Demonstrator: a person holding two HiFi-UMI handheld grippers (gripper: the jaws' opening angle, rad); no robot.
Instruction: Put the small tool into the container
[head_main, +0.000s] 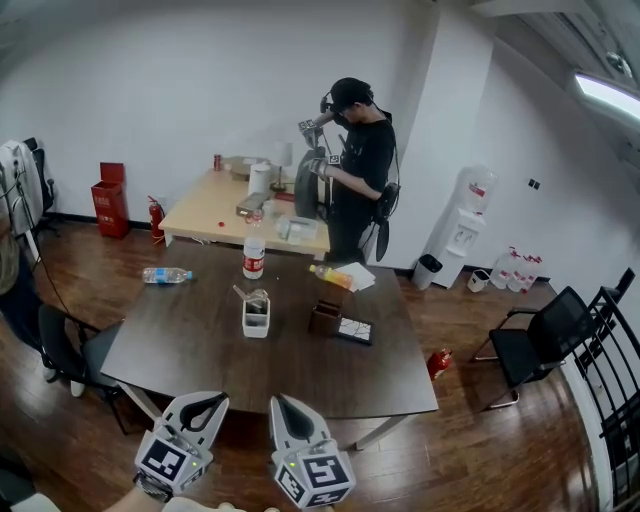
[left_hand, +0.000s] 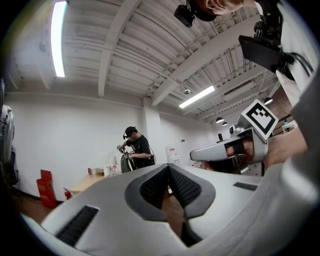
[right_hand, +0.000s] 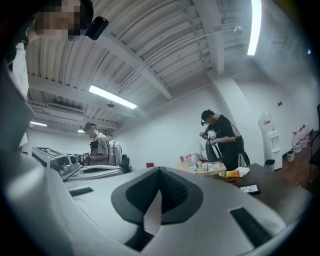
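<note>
A white container stands near the middle of the dark table, with a thin grey thing sticking out of its top at the left; I cannot tell what it is. Both grippers hang over the table's near edge, well short of the container. My left gripper is shut, its tips meeting with nothing between them. My right gripper is shut and empty too. It also shows at the right of the left gripper view as the right gripper. Neither gripper view shows the container.
On the table stand a bottle, a brown box, a flat black-and-white item and an orange packet. A person works at a wooden table behind. Black chairs flank the dark table.
</note>
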